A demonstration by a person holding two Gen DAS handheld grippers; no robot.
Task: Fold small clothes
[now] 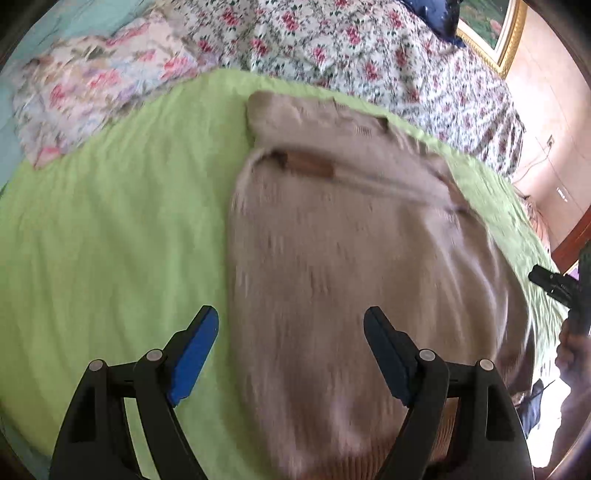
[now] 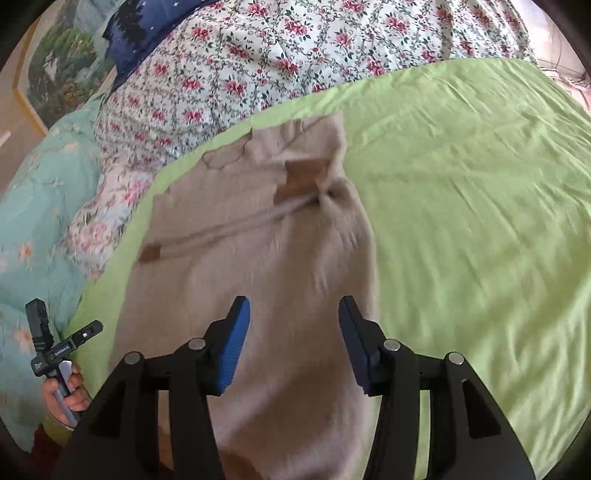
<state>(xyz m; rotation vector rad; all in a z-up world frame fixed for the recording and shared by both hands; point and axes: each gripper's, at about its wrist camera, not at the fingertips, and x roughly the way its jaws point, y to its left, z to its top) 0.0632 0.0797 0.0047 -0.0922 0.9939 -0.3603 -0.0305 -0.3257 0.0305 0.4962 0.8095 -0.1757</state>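
A beige knit garment [image 1: 332, 240] [image 2: 258, 258] lies spread on a green sheet [image 1: 110, 221] [image 2: 461, 203], with a brown patch [image 1: 310, 166] [image 2: 303, 177] near its far end. My left gripper [image 1: 291, 314] hovers over the garment's near left edge, jaws wide open and nothing between the blue pads. My right gripper [image 2: 294, 302] hangs over the garment's near right side, also open and empty. Each gripper shows at the edge of the other's view: the right one [image 1: 554, 284] and the left one [image 2: 62, 350], held by a hand [image 2: 70, 395].
A rose-print quilt [image 1: 332, 44] [image 2: 277, 55] is bunched behind the sheet. A folded pastel floral cloth [image 1: 92, 92] lies at the far left beside turquoise bedding [image 2: 37, 203]. A gold-framed picture [image 1: 495, 33] leans on the wall.
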